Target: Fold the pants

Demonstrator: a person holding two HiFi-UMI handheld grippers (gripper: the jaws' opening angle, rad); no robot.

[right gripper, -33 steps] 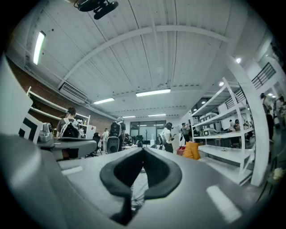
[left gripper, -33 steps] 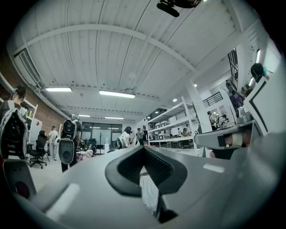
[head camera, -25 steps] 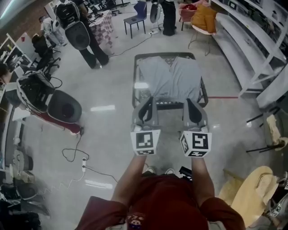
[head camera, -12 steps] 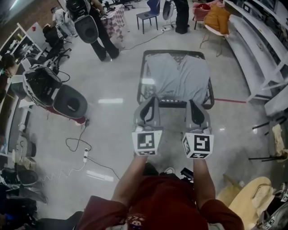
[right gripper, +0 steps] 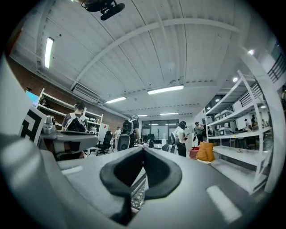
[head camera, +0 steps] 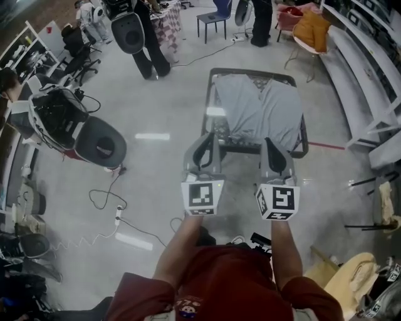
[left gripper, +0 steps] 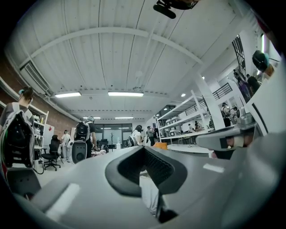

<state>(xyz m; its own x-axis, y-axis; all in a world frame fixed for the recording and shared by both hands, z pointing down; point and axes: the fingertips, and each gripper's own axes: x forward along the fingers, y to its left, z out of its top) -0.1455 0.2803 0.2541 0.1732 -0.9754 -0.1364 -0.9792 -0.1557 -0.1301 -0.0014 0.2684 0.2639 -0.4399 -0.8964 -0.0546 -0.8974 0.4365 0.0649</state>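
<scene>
Grey pants (head camera: 258, 110) lie spread flat on a small dark-framed glass table (head camera: 210, 103) in front of me. My left gripper (head camera: 210, 136) hangs shut and empty over the table's near left edge. My right gripper (head camera: 269, 143) is shut and empty too, over the near edge further right. Both point level towards the pants, side by side, just short of the cloth. In the left gripper view a strip of grey cloth (left gripper: 149, 194) shows below the closed jaws. In the right gripper view the table's frame (right gripper: 137, 191) shows under them.
A person (head camera: 148, 34) with a backpack stands at the far left; another person (head camera: 261, 22) stands beyond the table. A chair (head camera: 212, 17) and an orange bundle (head camera: 313, 28) are behind. White shelving (head camera: 363, 75) runs along the right. A black seat (head camera: 100, 141) and floor cables (head camera: 103, 204) lie left.
The table and pants have drawn nearer and sit lower in the head view. Both grippers have advanced together towards the table's near edge, still shut.
</scene>
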